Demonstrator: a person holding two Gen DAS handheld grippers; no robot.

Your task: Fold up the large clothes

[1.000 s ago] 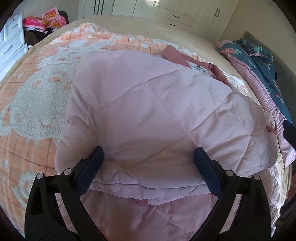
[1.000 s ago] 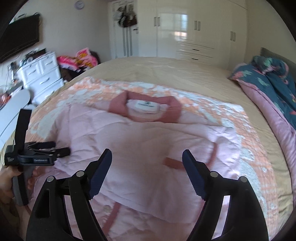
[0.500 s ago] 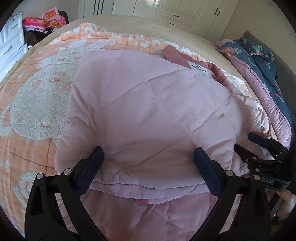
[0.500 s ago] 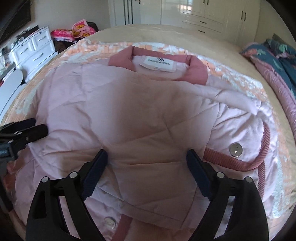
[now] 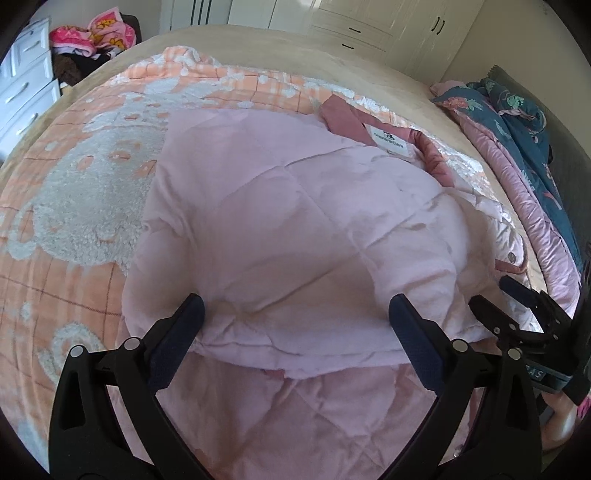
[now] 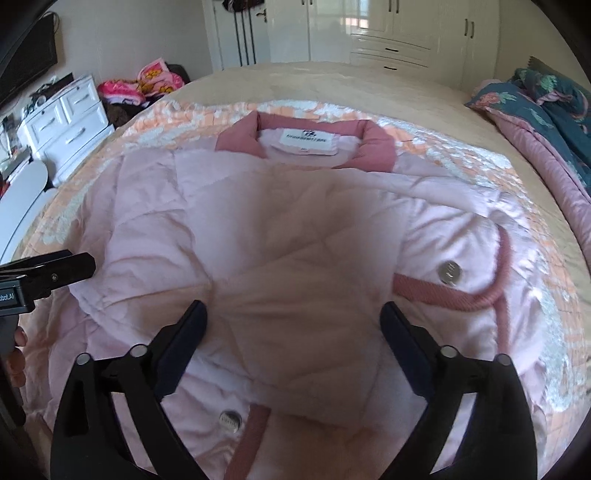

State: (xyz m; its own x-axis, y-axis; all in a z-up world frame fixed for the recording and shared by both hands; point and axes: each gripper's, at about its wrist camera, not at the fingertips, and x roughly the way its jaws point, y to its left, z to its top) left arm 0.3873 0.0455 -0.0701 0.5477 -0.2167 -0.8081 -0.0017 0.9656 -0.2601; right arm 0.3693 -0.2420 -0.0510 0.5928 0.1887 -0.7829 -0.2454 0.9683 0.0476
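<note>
A pale pink quilted jacket (image 5: 295, 229) with a darker pink collar (image 6: 376, 147) and a white label (image 6: 308, 141) lies on the bed, its sides folded inward. It fills the right wrist view (image 6: 288, 229). My left gripper (image 5: 295, 314) is open, its fingers straddling a folded edge of the jacket near its left side. My right gripper (image 6: 291, 321) is open just above the jacket's lower middle, with a snap button (image 6: 448, 272) and pink trim (image 6: 443, 293) to the right. Each gripper shows at the edge of the other's view.
An orange and white fleece blanket (image 5: 85, 192) covers the bed under the jacket. A dark floral quilt (image 6: 546, 110) lies on the right. White drawers (image 6: 70, 122) and a pile of pink cloth (image 6: 147, 83) stand at the left. White wardrobes (image 6: 388, 33) line the far wall.
My right gripper has moved down and closer over the jacket, and now shows at the right edge of the left wrist view. My left gripper has hardly moved.
</note>
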